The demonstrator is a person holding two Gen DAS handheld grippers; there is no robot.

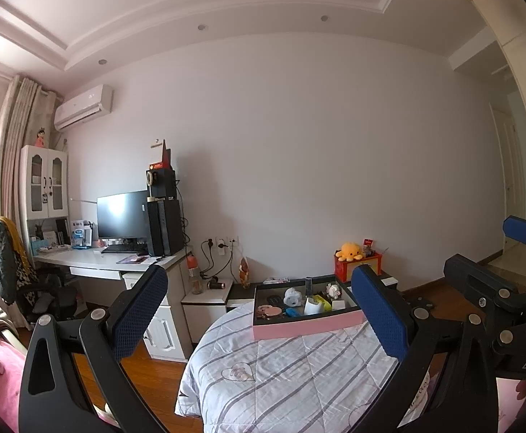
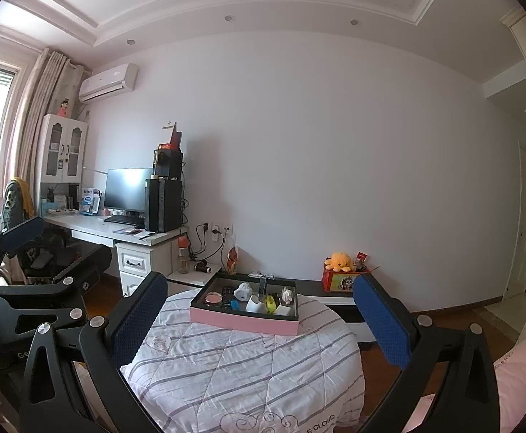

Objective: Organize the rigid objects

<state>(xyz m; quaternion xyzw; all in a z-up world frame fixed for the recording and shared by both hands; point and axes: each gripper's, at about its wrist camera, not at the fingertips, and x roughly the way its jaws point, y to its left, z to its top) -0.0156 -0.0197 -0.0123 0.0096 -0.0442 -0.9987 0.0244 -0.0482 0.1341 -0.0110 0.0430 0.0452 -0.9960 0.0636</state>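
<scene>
Pink tray [image 1: 308, 326] of small rigid items sits on the striped quilt [image 1: 292, 371], at twelve o'clock from both tongs. Left gripper [image 1: 263, 310] and right gripper [image 2: 259, 319] hang well short of it, jaws spread wide, grasping nothing.

Pink tray [image 2: 243, 322] of small items, on quilt
</scene>
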